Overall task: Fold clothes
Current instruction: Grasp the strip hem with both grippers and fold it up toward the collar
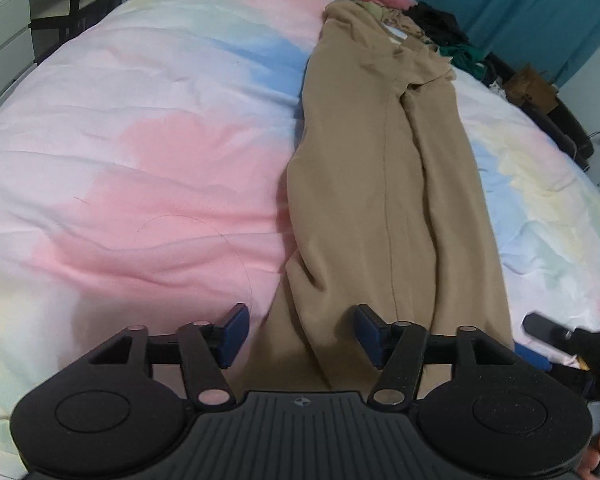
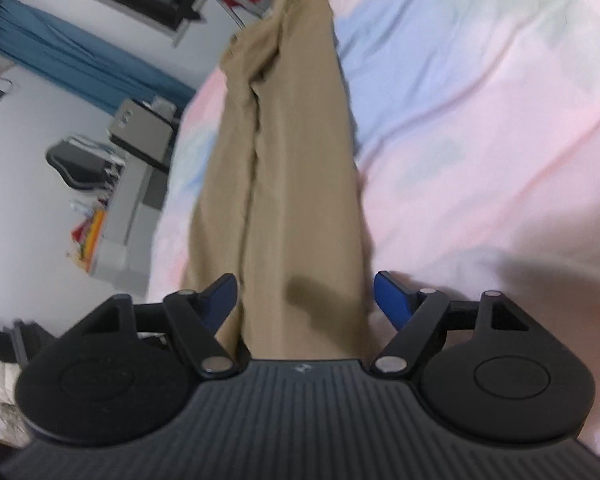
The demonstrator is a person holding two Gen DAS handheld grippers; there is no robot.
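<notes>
Tan trousers [image 1: 384, 168] lie lengthwise on the pastel duvet [image 1: 148, 152], legs folded together and the waist at the far end. My left gripper [image 1: 302, 332] hovers open over the near leg end. Its left pad [image 1: 234, 332] is above the pink duvet and its right pad [image 1: 366, 332] above the tan cloth. In the right wrist view the trousers [image 2: 292, 184] run away from my right gripper [image 2: 306, 300], which is open. The near cloth lies between its blue pads without being pressed. The cloth directly under both gripper bodies is hidden.
A heap of mixed clothes [image 1: 432, 20] sits at the far end of the bed beside a teal curtain [image 1: 520, 4]. A dark chair [image 1: 72, 4] stands at the far left. A grey cabinet [image 2: 140, 148] and clutter stand on the floor beside the bed.
</notes>
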